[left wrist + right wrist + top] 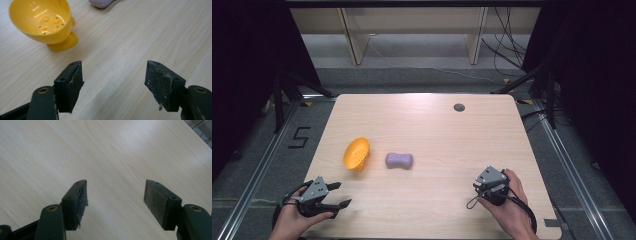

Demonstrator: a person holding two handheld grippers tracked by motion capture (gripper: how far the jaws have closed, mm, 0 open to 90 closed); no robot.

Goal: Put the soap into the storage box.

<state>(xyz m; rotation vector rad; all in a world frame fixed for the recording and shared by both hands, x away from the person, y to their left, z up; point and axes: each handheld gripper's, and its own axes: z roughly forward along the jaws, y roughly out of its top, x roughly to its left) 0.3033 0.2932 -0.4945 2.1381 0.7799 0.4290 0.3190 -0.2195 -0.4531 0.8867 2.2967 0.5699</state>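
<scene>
A yellow perforated cup (356, 153) lies tipped on its side on the left half of the wooden table (437, 130). To its right rests a purple peanut-shaped soap bar (399, 160). My left gripper (340, 194) is open at the near left corner, below the cup, a hand holding it. In the left gripper view the cup (42, 21) lies beyond the jaws at upper left, and the soap's edge (101, 3) peeks in at the top. My right gripper (479, 184) is open near the front right, over bare wood (112, 157).
A small grey round cap (459, 107) sits in the tabletop at the back right. Beyond the table stand wooden shelf legs (354, 40) and loose black cables (507, 45). Metal rails (257, 170) run along both sides on the floor.
</scene>
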